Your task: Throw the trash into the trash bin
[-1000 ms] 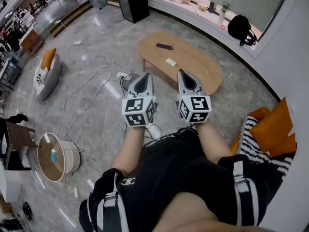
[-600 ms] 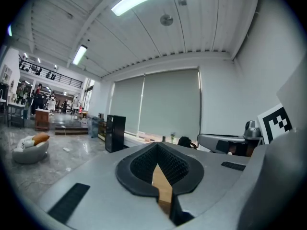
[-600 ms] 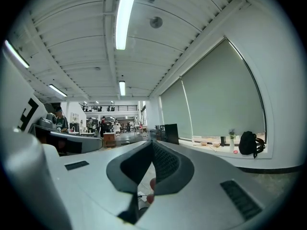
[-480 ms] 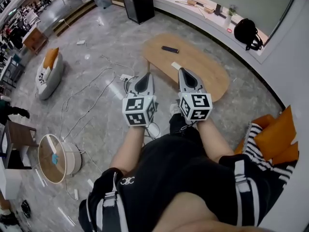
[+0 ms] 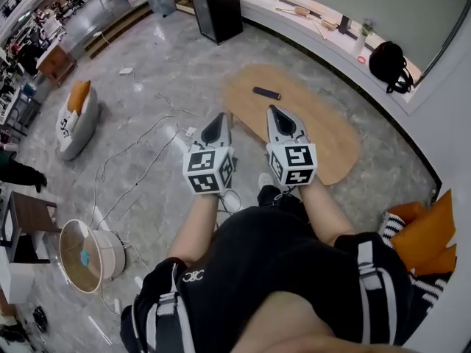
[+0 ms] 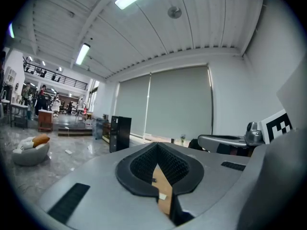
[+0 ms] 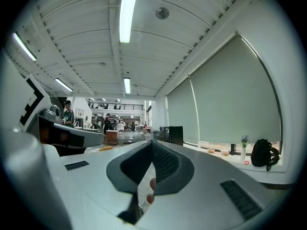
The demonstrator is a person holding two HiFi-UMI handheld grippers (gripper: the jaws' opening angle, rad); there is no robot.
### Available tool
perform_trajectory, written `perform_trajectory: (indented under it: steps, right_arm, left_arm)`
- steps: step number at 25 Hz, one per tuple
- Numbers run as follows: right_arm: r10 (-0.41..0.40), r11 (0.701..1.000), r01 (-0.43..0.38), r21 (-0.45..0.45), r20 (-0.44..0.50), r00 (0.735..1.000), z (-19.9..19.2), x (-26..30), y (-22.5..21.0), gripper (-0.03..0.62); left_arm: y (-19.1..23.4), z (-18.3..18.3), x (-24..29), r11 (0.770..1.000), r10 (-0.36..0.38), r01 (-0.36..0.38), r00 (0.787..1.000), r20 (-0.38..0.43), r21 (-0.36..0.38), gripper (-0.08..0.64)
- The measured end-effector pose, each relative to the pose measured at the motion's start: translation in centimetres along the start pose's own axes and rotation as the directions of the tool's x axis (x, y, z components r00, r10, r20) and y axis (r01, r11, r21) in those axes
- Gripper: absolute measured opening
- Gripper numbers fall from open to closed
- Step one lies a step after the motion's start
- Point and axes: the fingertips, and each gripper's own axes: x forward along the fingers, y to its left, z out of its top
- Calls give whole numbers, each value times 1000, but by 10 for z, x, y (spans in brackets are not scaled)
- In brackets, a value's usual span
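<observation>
I hold both grippers side by side, pointing forward and level toward a low oval wooden table [image 5: 324, 134]. The left gripper [image 5: 218, 116] is shut on nothing; through the slit under its tips [image 6: 156, 145] I see the tabletop with a small white scrap [image 6: 162, 196]. The right gripper [image 5: 272, 109] is also shut and empty, and its tip [image 7: 152, 143] hangs over the table's near end. A black remote-like bar [image 5: 266, 93] lies on the table. A round white bin [image 5: 82, 247] with a wooden rim stands on the floor at lower left, something blue inside.
White cables [image 5: 140, 164] trail over the grey marble floor. A white armchair with an orange cushion [image 5: 73, 112] stands left, a black cabinet [image 5: 217, 6] at the back, a black backpack [image 5: 390, 65] on the window ledge, and orange cushions [image 5: 427, 234] at right.
The person has walked forward with both grippers, so the table is nearer and the right gripper now covers the white scrap. Both grippers stayed shut.
</observation>
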Motion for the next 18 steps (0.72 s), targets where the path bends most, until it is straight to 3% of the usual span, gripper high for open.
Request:
perform_trajectory:
  steps: [6, 18]
  right_arm:
    - [34, 998, -33, 53, -11, 999, 6, 99, -51, 3]
    - [57, 996, -49, 68, -121, 991, -28, 263, -156, 3]
  left_arm:
    - [17, 30, 104, 999, -2, 2, 1000, -5, 34, 12]
    - [57, 34, 291, 999, -2, -2, 996, -94, -44, 12]
